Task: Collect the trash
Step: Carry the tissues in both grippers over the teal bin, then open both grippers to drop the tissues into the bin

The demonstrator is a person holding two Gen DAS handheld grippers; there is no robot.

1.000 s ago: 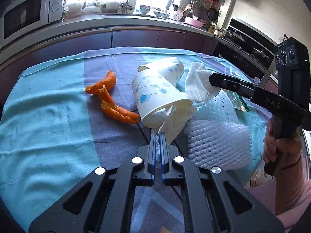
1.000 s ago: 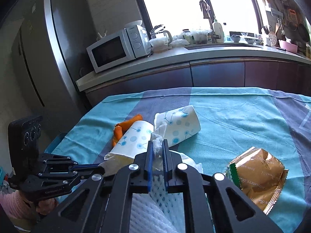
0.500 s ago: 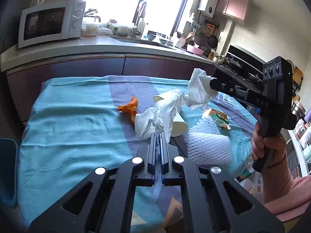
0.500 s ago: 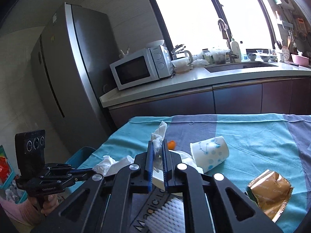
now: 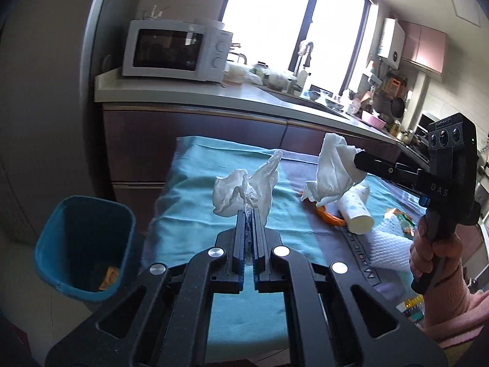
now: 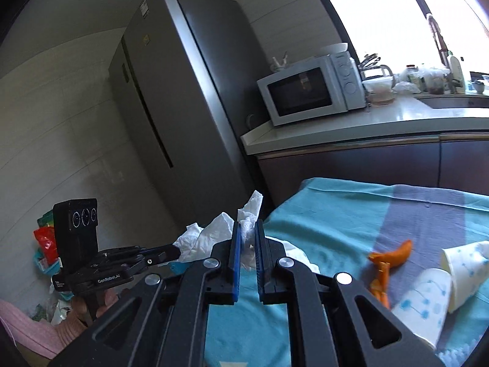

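My left gripper (image 5: 248,214) is shut on a crumpled white tissue (image 5: 241,188), held in the air over the near-left edge of the teal-clothed table (image 5: 195,189). My right gripper (image 6: 247,229) is shut on a second white tissue (image 6: 250,211); the left wrist view shows that tissue (image 5: 333,171) hanging from the right gripper (image 5: 359,160) above the table. A blue trash bin (image 5: 85,244) stands on the floor left of the table, below and left of my left gripper. In the right wrist view the left gripper (image 6: 175,251) carries its tissue (image 6: 201,238) at the left.
Two dotted paper cups (image 6: 428,290), (image 6: 467,263), orange peel (image 6: 391,253), a white foam net (image 5: 385,244) and a golden snack wrapper (image 5: 397,217) lie on the table. A counter with a microwave (image 5: 177,50) stands behind; a tall fridge (image 6: 183,91) is to its left.
Both grippers have lifted their tissues off the pile of cups and swung left and up towards the table's left end. The blue bin has come into the left wrist view.
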